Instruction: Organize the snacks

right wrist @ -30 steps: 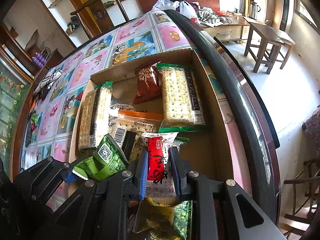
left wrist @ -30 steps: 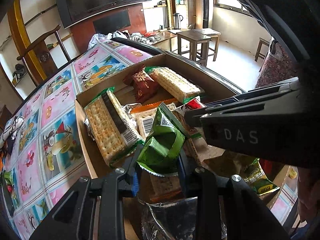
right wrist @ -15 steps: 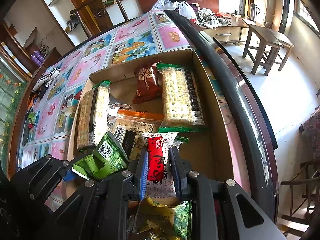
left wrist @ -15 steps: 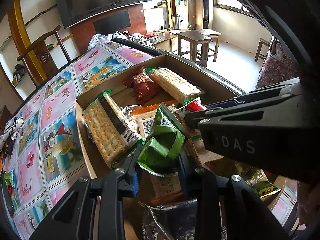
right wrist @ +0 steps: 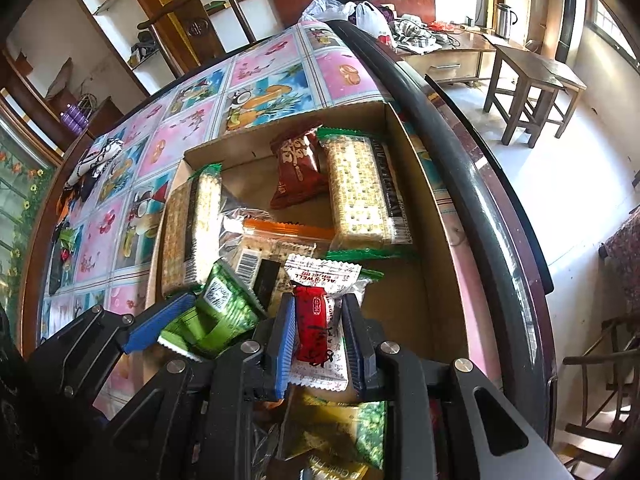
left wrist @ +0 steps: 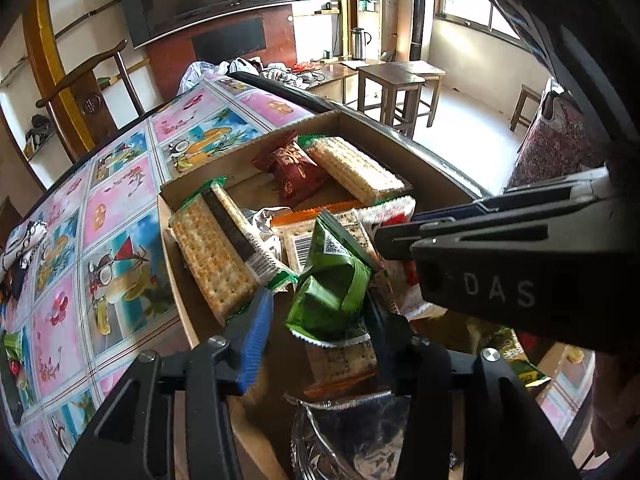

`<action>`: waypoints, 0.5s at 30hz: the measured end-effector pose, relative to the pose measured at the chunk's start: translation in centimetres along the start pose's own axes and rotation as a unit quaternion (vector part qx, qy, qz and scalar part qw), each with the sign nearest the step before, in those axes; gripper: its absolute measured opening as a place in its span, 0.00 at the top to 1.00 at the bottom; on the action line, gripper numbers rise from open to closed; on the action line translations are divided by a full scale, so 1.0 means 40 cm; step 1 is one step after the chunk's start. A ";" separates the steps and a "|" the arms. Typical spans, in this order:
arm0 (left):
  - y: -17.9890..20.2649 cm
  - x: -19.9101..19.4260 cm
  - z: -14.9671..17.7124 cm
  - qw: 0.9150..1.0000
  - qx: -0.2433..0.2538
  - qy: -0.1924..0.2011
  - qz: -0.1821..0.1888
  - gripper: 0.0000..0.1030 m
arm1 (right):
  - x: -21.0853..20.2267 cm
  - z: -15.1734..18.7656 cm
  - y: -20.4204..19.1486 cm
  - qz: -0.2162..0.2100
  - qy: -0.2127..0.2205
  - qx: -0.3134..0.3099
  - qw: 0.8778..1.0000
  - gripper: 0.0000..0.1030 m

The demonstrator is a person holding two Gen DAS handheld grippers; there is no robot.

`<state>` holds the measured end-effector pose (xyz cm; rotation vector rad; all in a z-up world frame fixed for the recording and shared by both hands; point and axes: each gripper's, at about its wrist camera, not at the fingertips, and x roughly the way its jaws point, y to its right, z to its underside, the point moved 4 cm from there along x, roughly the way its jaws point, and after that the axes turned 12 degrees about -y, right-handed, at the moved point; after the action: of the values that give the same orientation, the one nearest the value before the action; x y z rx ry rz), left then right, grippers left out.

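An open cardboard box (left wrist: 400,140) on the table holds cracker packs, a dark red packet (right wrist: 298,172) and an orange-edged clear pack. My left gripper (left wrist: 318,308) hangs over the box's near end, and its jaws are opening. A green packet (left wrist: 332,280) stands between them. The blue left pad (left wrist: 256,332) is off the packet, which leans toward the right finger. Beside it, my right gripper (right wrist: 318,320) has its pads on a red and white packet (right wrist: 316,328), and its jaws are just starting to ease apart.
The box (right wrist: 420,184) sits by the table's dark rounded edge (right wrist: 480,184). A colourful tiled cloth (left wrist: 120,208) covers the table to the left. A foil bag (left wrist: 352,432) and yellow-green packets (right wrist: 340,432) lie under the grippers. Wooden stools (left wrist: 396,80) stand on the floor beyond.
The left gripper's blue pad has swung away from the green packet, leaving a gap. The packet has slumped slightly to the right. The right gripper's grip looks almost the same.
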<state>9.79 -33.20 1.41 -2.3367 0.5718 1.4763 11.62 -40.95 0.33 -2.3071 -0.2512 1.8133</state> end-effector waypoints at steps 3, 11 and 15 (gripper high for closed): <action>-0.007 -0.020 0.004 1.000 -0.002 0.006 0.001 0.49 | -0.012 0.007 -0.012 -0.002 0.002 0.000 1.000 0.75; -0.057 -0.101 0.025 0.999 -0.027 0.028 0.008 0.45 | -0.066 0.015 -0.033 -0.016 0.018 0.014 1.000 0.73; -0.115 -0.154 0.051 0.998 -0.056 0.042 0.001 0.42 | -0.107 0.005 -0.082 -0.032 0.031 0.002 0.999 0.72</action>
<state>8.09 -27.27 6.40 -2.4942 0.5266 1.4514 10.40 -38.85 5.15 -2.3205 -0.3071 1.7062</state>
